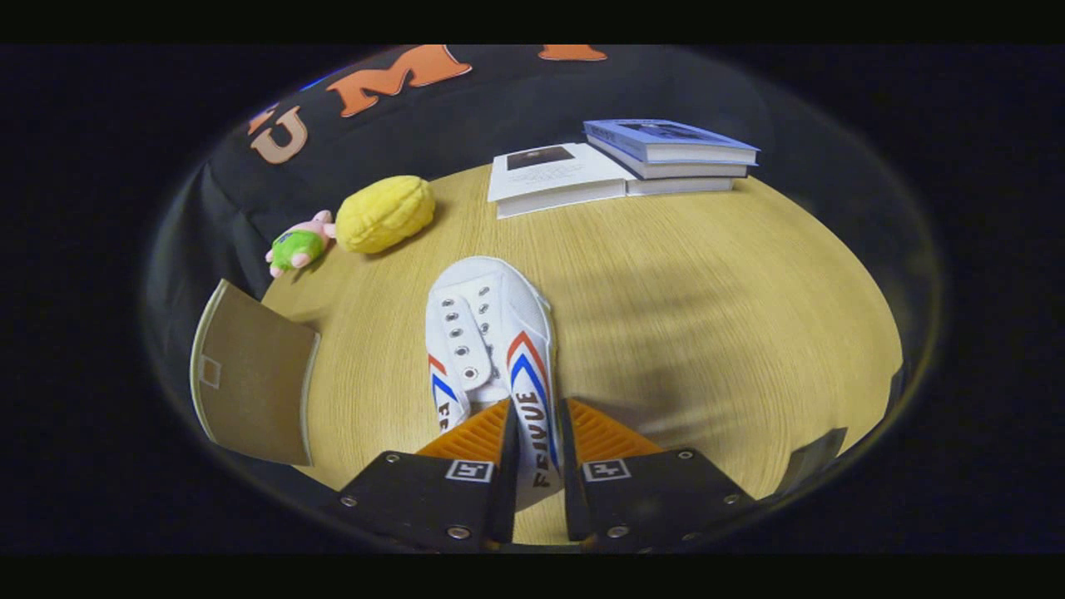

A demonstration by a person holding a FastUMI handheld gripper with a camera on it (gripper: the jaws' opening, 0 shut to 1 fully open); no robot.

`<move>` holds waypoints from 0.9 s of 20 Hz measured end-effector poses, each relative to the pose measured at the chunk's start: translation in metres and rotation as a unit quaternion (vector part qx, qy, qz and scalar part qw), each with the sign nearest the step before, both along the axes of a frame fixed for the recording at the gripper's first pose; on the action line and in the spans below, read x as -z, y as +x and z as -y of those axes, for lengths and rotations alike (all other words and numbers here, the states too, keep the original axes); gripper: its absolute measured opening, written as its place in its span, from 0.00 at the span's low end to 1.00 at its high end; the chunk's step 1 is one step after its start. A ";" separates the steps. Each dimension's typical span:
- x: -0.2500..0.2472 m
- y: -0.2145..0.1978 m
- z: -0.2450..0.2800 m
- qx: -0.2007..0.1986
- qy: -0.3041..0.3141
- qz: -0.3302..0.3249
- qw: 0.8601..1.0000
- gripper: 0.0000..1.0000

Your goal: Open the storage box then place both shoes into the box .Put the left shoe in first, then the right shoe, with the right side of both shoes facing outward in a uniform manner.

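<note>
Fingers (536, 433) clamp the white shoe's (487, 333) side wall; toe pointing ahead.

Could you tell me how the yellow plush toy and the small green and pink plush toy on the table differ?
The yellow plush toy is plainly bigger than the green and pink plush toy. The yellow one is a single colour and a rounded, ribbed lump; the green and pink one has two colours and small limbs sticking out. Both lie side by side on the wooden table, well beyond the white shoe whose side wall the gripper is shut on.
</note>
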State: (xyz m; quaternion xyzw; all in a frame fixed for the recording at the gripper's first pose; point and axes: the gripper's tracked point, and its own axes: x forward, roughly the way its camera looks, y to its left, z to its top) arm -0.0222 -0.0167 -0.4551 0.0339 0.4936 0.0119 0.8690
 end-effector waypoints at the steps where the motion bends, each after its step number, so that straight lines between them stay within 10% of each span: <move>1: -0.001 0.002 0.004 0.009 -0.006 0.011 1.000 0.19; 4: -0.010 0.004 0.004 0.048 -0.006 0.032 0.998 0.01; 18: -0.109 -0.009 -0.091 0.084 0.077 0.099 0.989 0.00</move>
